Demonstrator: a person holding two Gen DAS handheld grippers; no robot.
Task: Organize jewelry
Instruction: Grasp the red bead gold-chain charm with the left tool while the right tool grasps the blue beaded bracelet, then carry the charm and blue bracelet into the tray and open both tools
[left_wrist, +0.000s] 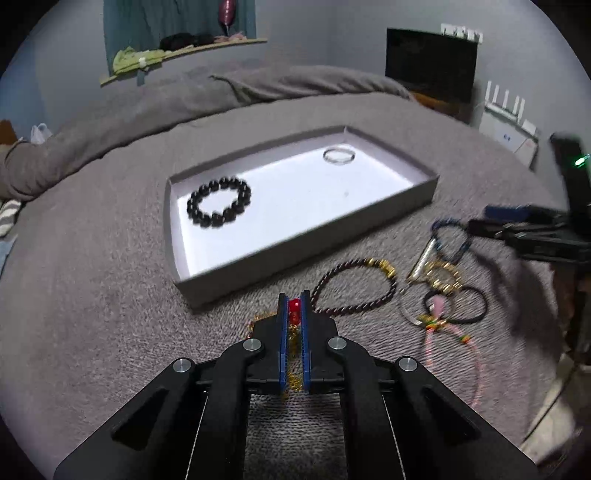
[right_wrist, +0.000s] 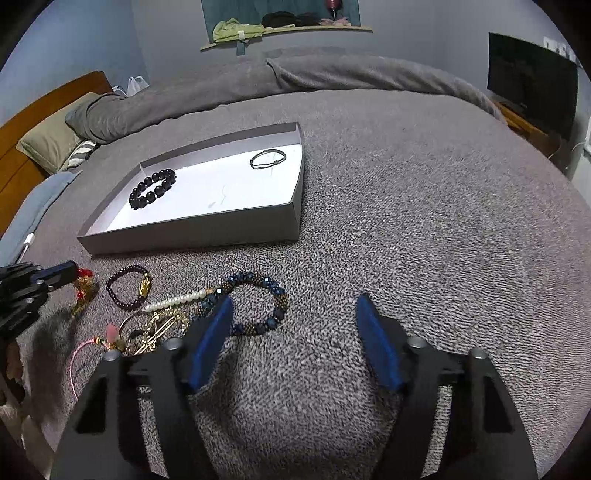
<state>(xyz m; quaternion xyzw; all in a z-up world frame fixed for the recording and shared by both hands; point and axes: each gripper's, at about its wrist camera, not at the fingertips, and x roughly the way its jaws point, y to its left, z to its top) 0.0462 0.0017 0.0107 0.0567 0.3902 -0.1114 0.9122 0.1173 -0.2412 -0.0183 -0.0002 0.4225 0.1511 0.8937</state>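
My left gripper (left_wrist: 294, 297) is shut on a gold chain with red beads (left_wrist: 294, 306), low over the grey bedspread; it also shows in the right wrist view (right_wrist: 75, 271). A shallow grey box (left_wrist: 424, 184) lies beyond it, holding a black bead bracelet (left_wrist: 219, 201) and a clear bangle (left_wrist: 338, 155). My right gripper (right_wrist: 293, 306) is open and empty above the blanket, beside a blue beaded bracelet (right_wrist: 275, 291). A dark maroon bead bracelet (left_wrist: 354, 286) lies just right of the left gripper.
A tangle of jewelry (left_wrist: 443, 291) lies to the right: gold chains, a black cord, a pink cord. A pearl strand (right_wrist: 173, 301) lies in the right wrist view. A folded grey duvet (left_wrist: 295, 81) and a black monitor (left_wrist: 430, 62) stand behind.
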